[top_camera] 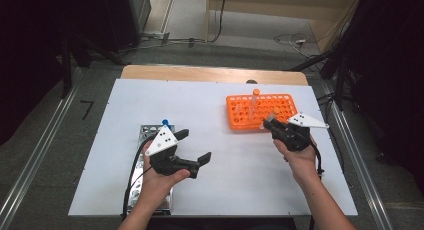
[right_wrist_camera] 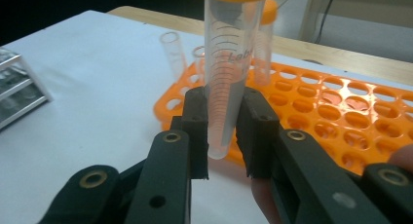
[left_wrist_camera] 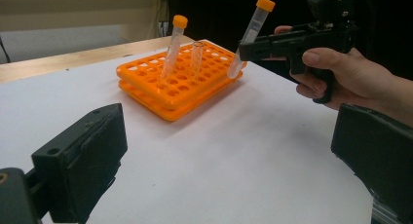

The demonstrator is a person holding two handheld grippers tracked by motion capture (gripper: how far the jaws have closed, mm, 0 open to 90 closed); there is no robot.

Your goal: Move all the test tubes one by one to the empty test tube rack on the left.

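Observation:
My right gripper (right_wrist_camera: 224, 134) is shut on a clear tube with an orange cap (right_wrist_camera: 225, 83), its pads pressed on the lower part. The tube tilts just above the near edge of the orange rack (top_camera: 240, 121), and it shows from the side as the held tube (left_wrist_camera: 250, 35) in the right gripper (left_wrist_camera: 265, 46). In the rack (left_wrist_camera: 160, 100) stand a capped tube (left_wrist_camera: 174, 46) and an uncapped tube (left_wrist_camera: 196, 56). My left gripper (top_camera: 193, 146) rests open over the white table, left of the rack, with nothing between its fingers (left_wrist_camera: 83, 158).
A metal rack (top_camera: 144, 133) with a blue-capped tube (top_camera: 165, 123) sits at the table's left, under my left hand. The white board (top_camera: 200, 105) lies on a wooden table, with floor and cables beyond the far edge.

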